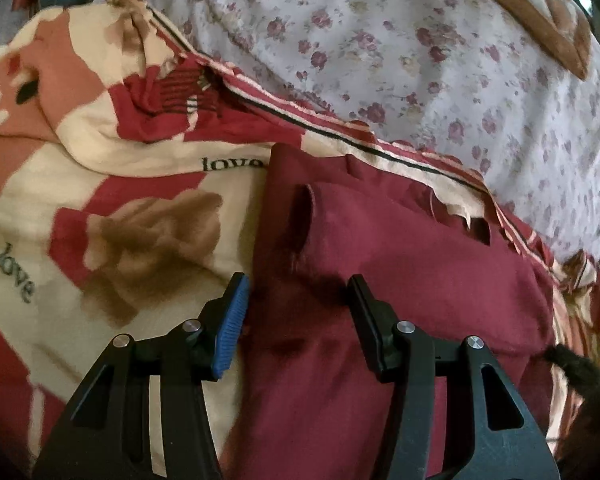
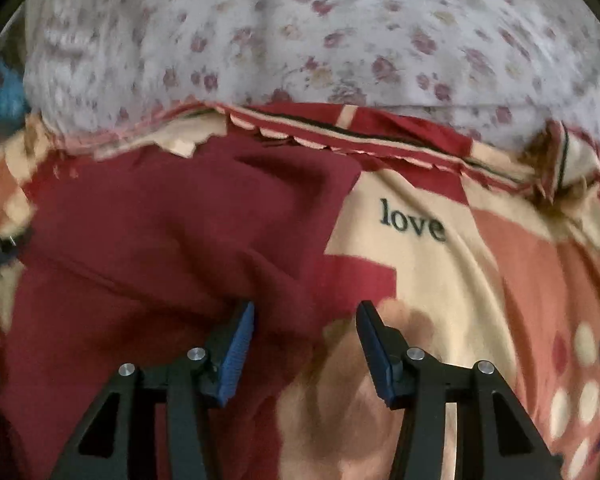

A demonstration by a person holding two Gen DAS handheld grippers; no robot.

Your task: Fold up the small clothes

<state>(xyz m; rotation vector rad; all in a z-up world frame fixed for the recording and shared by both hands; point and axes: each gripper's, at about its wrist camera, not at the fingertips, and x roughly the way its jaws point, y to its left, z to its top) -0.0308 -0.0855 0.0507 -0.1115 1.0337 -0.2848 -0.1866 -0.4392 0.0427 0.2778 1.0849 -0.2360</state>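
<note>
Black two-finger left gripper with blue ribbed pads, nearest the lens, hangs with its jaws parted across the left edge of the dark red cotton garment; nothing is pinched. Its twin, the right gripper, likewise stands parted over the garment's opposite edge, one finger above red cloth, the other above the blanket, gripping nothing. The garment lies spread, somewhat rumpled, on a cream, red and salmon patchwork blanket printed "love", whose scalloped striped border runs just beyond the garment's far edge. Beyond that border lies a white sheet with small maroon flowers.

Judged step: seizing the two side edges to begin a fold. To do it well, each lower finger should slide under the red cloth alone, not the blanket beneath; both grips should sit level with each other so the fold line runs straight.
</note>
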